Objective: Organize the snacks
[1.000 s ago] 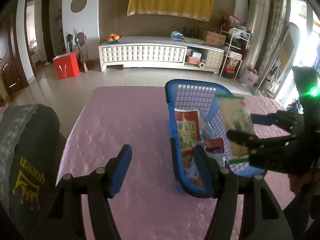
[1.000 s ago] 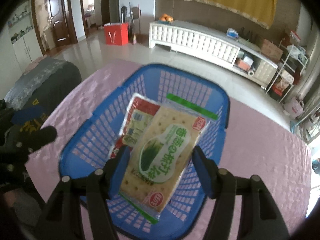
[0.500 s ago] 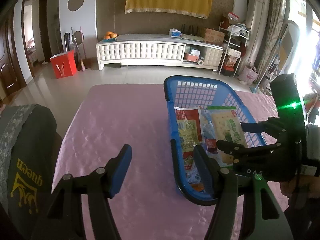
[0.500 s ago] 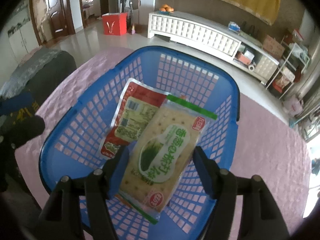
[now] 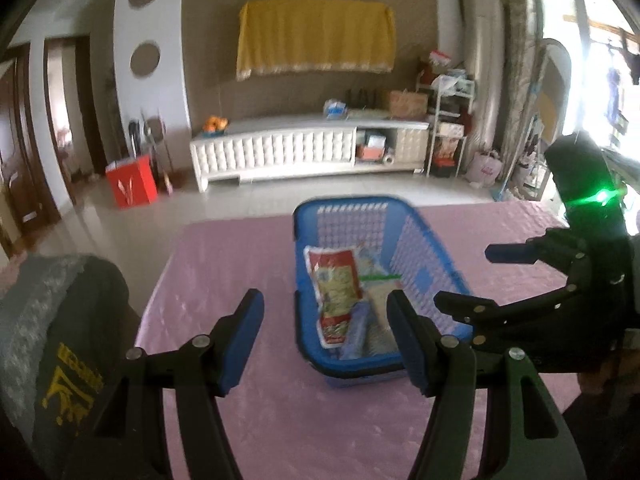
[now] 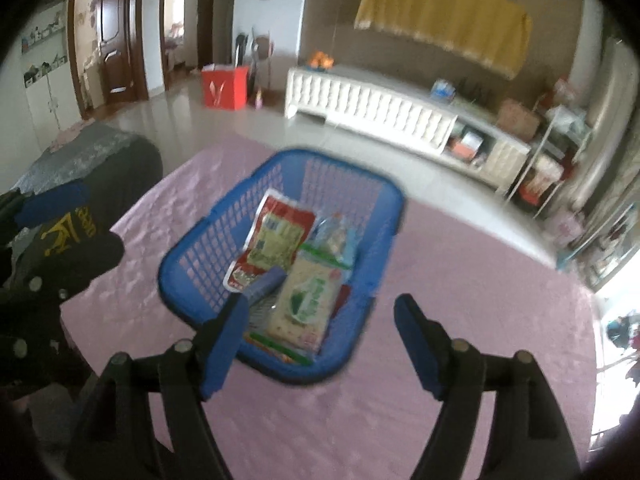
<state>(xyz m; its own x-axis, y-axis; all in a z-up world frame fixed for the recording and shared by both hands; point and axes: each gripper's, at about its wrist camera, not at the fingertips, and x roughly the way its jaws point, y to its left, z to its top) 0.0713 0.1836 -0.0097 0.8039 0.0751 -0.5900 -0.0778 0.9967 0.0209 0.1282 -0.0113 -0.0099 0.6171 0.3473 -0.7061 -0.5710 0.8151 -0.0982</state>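
Cracker packet (image 6: 306, 300) lying in the blue basket (image 6: 192, 248).
Light, brittle: pinch its sealed edge; your right gripper (image 6: 316, 340) is opening, empty; left gripper (image 5: 324, 336) apart.

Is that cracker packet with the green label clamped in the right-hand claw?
No, the cracker packet lies in the blue basket, clear of the opening right gripper.

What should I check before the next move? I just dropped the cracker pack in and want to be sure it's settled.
1. Cracker pack lies inside the blue basket: ok.
2. Right gripper holds nothing, jaws opening: ok.
3. Left gripper open and empty: ok.
4. Red snack bag inside the basket: ok.
5. Basket flat on the pink tablecloth: ok.
6. More snacks left outside the basket: cannot tell.
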